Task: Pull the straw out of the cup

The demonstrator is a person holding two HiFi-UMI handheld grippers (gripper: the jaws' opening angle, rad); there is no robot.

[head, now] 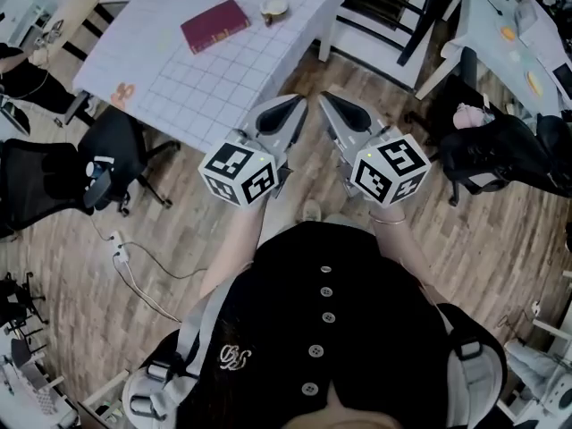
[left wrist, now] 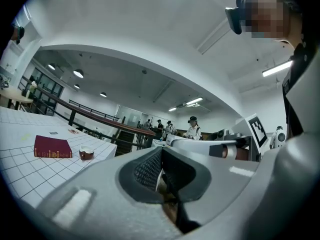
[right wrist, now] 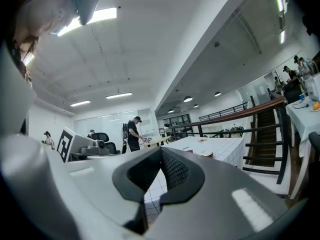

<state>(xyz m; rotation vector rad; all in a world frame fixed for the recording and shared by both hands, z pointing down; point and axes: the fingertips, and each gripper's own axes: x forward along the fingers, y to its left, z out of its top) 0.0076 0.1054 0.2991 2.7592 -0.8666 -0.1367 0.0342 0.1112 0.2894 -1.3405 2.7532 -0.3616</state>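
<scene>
- Person [head: 331, 329] is standing on wood floor [head: 465, 239], short of the table [head: 223, 70], holding L gripper [head: 295, 105] and R gripper [head: 329, 102] side by side. Both are pointing level toward the table.
- L gripper: jaws are sitting pressed together, nothing btwn them.
- R gripper: same, tips are meeting, carrying nothing.
- Cup [head: 274, 8] is sitting on the far part of the gridded table top, near a red book [head: 214, 24] but not touching it. It is showing in both gripper views as a small low thing, well apart from either gripper.
- Straw: not making it out at this range; too small to tell.
- Step in hand (my read): approach only. Nothing is being touched or held, and pull is not yet begun.
- Next move, as I'm judging it:
  - closing the gap to the table and getting the cup w/in reach of both tips;
  - opening the jaws before contact;
  - one gripper bracing the cup, the other pinching the straw and drawing it out along its own line.
- Risk: cup is looking small and prob. light, so pulling w/o a brace could be tipping or dragging it.
</scene>
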